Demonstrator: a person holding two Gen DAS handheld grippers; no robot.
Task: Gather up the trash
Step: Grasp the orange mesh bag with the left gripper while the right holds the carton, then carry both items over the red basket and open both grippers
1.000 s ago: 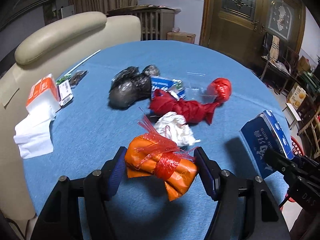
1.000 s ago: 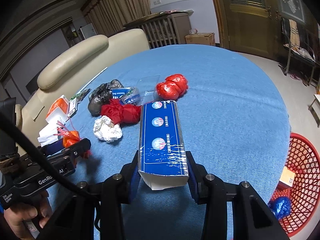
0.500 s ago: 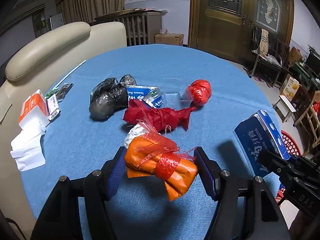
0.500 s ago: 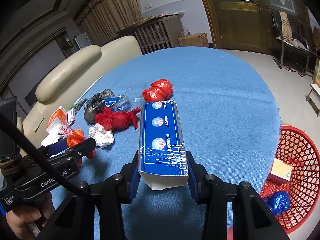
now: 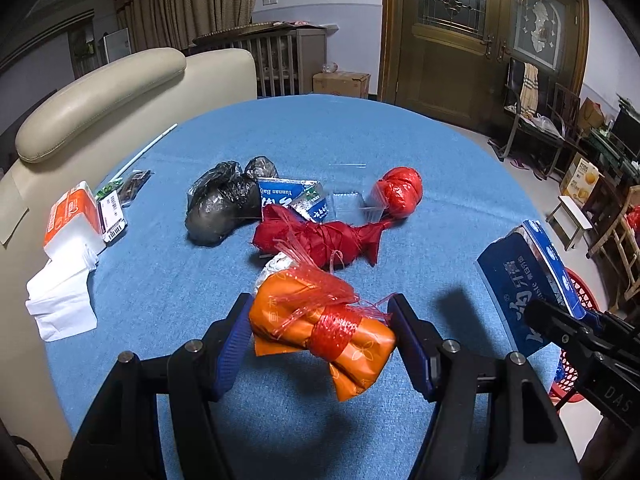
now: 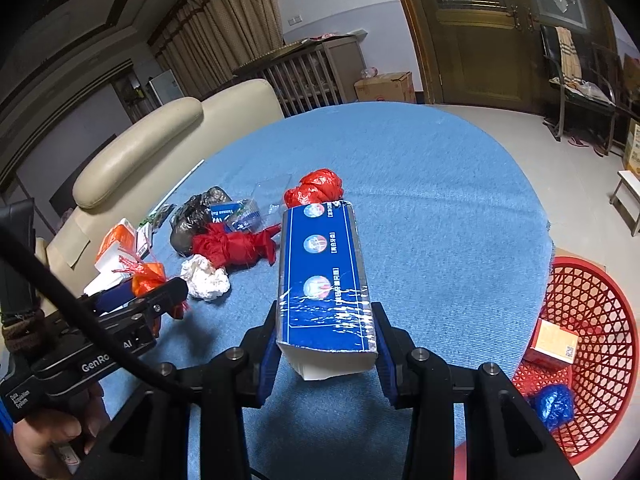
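My left gripper [image 5: 320, 332] is shut on an orange plastic bundle [image 5: 320, 330] tied with red strips and holds it above the blue table [image 5: 360, 140]. My right gripper [image 6: 326, 344] is shut on a long blue carton [image 6: 322, 280], also lifted; the carton shows in the left wrist view [image 5: 524, 280]. A red mesh basket [image 6: 592, 340] stands on the floor at the right, with an orange box [image 6: 554, 342] and a blue wad [image 6: 554, 404] inside. On the table lie a dark red bag [image 5: 320, 236], a red ball bag [image 5: 400, 190], a black bag [image 5: 224, 204], and a white paper wad [image 6: 206, 278].
A small blue box [image 5: 296, 198] and clear plastic wrap [image 5: 348, 204] lie among the bags. A tissue pack [image 5: 72, 216] and loose white tissues [image 5: 60, 304] lie at the table's left edge. A cream sofa [image 5: 100, 100] stands behind the table. A wooden door [image 5: 480, 40] is at the back.
Both grippers have drawn back and up from the pile with their loads; the table trash looks smaller. The red basket has come further into the right wrist view.
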